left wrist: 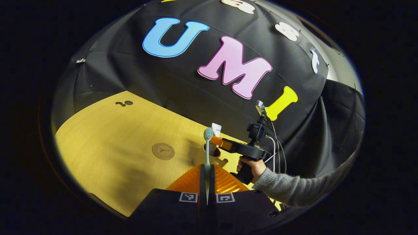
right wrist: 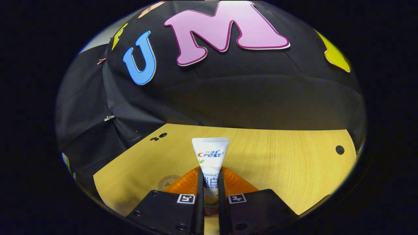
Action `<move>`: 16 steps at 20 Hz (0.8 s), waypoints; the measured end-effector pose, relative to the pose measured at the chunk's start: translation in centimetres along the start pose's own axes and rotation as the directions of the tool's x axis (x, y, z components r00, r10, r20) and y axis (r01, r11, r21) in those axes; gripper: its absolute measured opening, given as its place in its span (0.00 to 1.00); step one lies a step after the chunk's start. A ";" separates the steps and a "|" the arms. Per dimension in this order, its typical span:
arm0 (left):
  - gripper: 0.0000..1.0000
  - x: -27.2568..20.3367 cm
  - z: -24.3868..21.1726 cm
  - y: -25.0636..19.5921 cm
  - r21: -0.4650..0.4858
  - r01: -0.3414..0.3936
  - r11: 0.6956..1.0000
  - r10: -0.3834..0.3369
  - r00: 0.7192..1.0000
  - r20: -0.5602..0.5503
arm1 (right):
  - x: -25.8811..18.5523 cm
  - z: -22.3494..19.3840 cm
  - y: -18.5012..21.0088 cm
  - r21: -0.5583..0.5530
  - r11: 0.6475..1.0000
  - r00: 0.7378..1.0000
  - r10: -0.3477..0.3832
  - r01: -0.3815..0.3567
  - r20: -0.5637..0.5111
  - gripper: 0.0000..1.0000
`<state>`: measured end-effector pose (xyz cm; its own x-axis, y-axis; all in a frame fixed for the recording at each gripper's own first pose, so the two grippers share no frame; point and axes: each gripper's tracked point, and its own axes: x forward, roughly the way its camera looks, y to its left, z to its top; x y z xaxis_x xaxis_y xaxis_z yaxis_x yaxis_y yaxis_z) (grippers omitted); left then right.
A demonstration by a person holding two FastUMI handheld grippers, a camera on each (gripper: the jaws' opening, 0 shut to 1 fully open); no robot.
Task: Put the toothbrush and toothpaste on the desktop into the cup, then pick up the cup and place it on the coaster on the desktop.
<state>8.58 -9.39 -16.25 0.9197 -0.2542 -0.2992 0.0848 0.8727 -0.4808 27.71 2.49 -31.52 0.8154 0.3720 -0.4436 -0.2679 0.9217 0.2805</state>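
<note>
I have the toothbrush [left wrist: 208, 143] pinched by its thin, stiff handle in my left hand-held gripper [left wrist: 207, 173], head up; it is light but slick, so I judge a low grip steadier. My right hand-held gripper [right wrist: 209, 182] squeezes the soft toothpaste [right wrist: 210, 153] tube mid-body, crimped end up. The cup [left wrist: 209, 153] stands just ahead of the left fingers, the coaster [left wrist: 163, 151] ahead-left on the tabletop [left wrist: 107, 147].

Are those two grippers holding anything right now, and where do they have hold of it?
The left gripper clamps the toothbrush low on its handle; the right gripper clamps the toothpaste around its lower half.
</note>
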 end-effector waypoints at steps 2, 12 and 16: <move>0.06 0.5 0.3 -0.4 -0.006 0.010 1.000 -0.010 1.000 0.009 | -0.1 -1.9 -0.3 0.004 1.000 0.998 -0.009 0.009 -0.061 0.25; 0.06 7.9 5.5 -2.0 -0.054 0.080 0.995 -0.068 0.977 0.202 | -4.9 0.6 -1.6 0.237 0.971 1.000 0.017 -0.017 0.000 0.39; 0.06 13.0 7.3 -1.8 -0.135 0.085 0.987 -0.039 0.949 0.312 | -8.7 0.2 -4.6 0.334 0.942 1.000 -0.010 0.006 0.011 0.42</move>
<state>23.21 -11.26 -13.26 0.9893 -0.1456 -0.0085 0.1101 0.7837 -0.6113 21.94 -5.02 -28.72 0.8238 0.3613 -0.4369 -0.0761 0.8341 0.5463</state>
